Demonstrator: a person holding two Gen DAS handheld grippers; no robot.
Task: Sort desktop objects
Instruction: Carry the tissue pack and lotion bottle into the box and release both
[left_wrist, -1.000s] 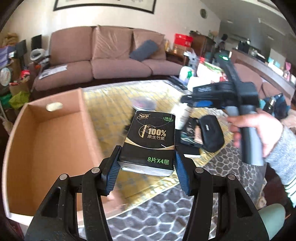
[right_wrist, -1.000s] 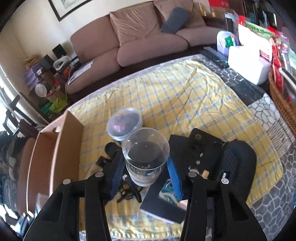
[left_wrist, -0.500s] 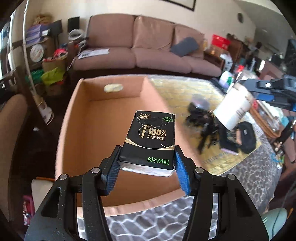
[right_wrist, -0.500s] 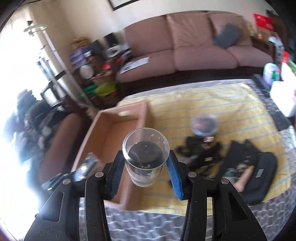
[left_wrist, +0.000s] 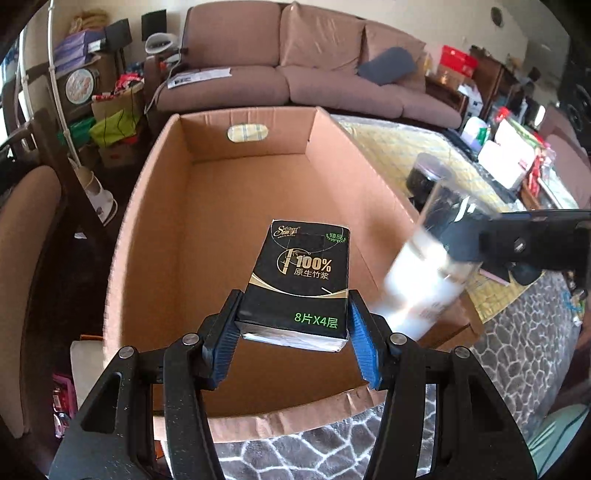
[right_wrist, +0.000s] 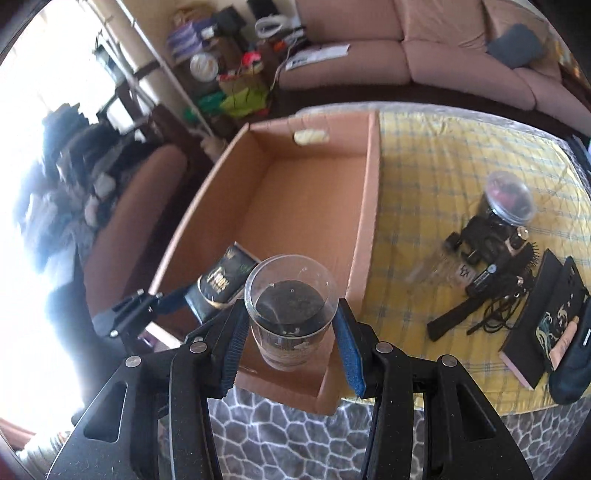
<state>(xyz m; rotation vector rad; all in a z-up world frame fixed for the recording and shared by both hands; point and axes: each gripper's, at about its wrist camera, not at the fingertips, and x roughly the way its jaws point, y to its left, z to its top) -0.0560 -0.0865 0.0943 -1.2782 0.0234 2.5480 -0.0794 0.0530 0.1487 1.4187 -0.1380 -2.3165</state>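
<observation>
Box (left_wrist: 258, 206) is our reference: left gripper (left_wrist: 293, 328) clamps the tissue pack (left_wrist: 301, 280) over its near floor, long axis toward the far wall, while right gripper (right_wrist: 291, 332) grips the glass cup (right_wrist: 291, 314) above its near-right corner.

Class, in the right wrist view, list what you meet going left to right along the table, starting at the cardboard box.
Box → held glass → round lidded jar → black book → dark pouch.
</observation>
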